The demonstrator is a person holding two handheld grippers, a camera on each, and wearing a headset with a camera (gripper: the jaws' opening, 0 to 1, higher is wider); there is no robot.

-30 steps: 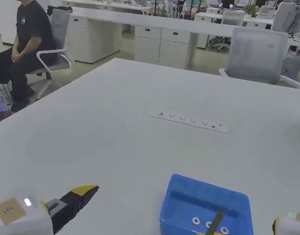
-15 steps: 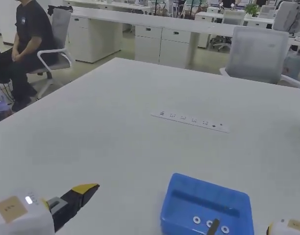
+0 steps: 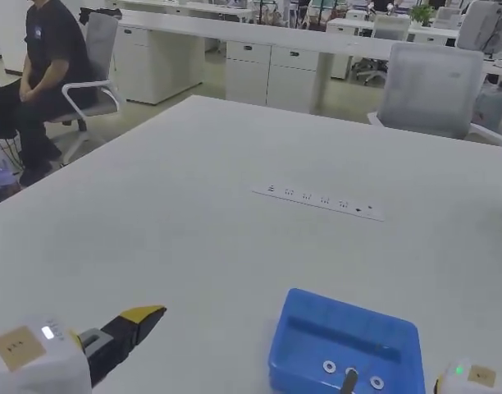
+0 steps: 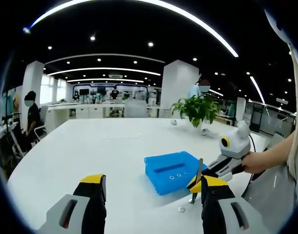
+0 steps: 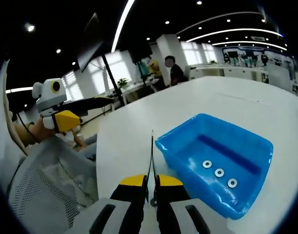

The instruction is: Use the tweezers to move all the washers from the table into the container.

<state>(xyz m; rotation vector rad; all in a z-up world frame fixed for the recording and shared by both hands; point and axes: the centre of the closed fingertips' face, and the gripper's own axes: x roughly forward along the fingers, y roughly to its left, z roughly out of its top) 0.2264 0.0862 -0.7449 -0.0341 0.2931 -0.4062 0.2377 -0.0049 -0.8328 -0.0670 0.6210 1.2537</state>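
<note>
My right gripper (image 5: pixel 150 184) pinches the tweezers (image 5: pixel 152 153) beside the container (image 5: pixel 184 157) — three washers (image 5: pixel 219 172) inside; left gripper (image 4: pixel 151 184) gapes wide.

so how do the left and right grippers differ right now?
The left gripper has its jaws wide open and empty; the right gripper has its jaws shut on the tweezers. In the head view the left gripper sits left of the blue container, the right gripper at its right. Both have yellow-tipped jaws.
</note>
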